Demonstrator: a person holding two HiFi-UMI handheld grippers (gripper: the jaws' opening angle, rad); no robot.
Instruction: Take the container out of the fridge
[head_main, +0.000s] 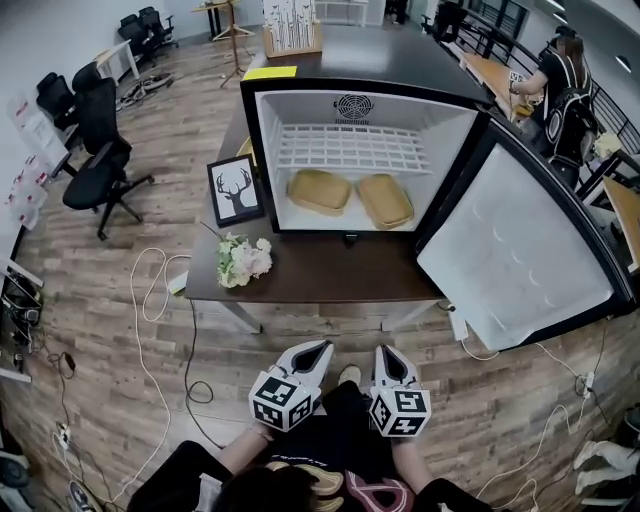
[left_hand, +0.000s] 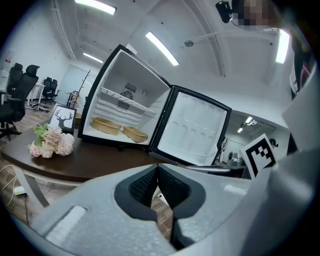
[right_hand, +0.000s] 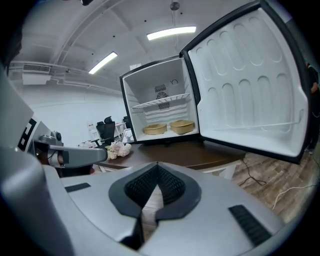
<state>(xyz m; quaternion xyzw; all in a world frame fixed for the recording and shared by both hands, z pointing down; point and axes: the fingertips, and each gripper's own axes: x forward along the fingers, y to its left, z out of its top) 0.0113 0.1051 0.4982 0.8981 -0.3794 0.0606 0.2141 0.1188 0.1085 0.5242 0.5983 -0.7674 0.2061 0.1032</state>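
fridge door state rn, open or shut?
Open. The fridge door stands swung wide to the right, and the two tan containers show inside, below the wire shelf.

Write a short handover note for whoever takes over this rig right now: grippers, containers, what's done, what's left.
Left gripper: shut, empty, short of the table.
Right gripper: shut, empty, beside the left one.
Fridge stands on the table, door wide open. Left tan container and right tan container sit side by side on its floor, under the wire shelf.
Done: door open.
Left: reach in, grip a container, bring it out.
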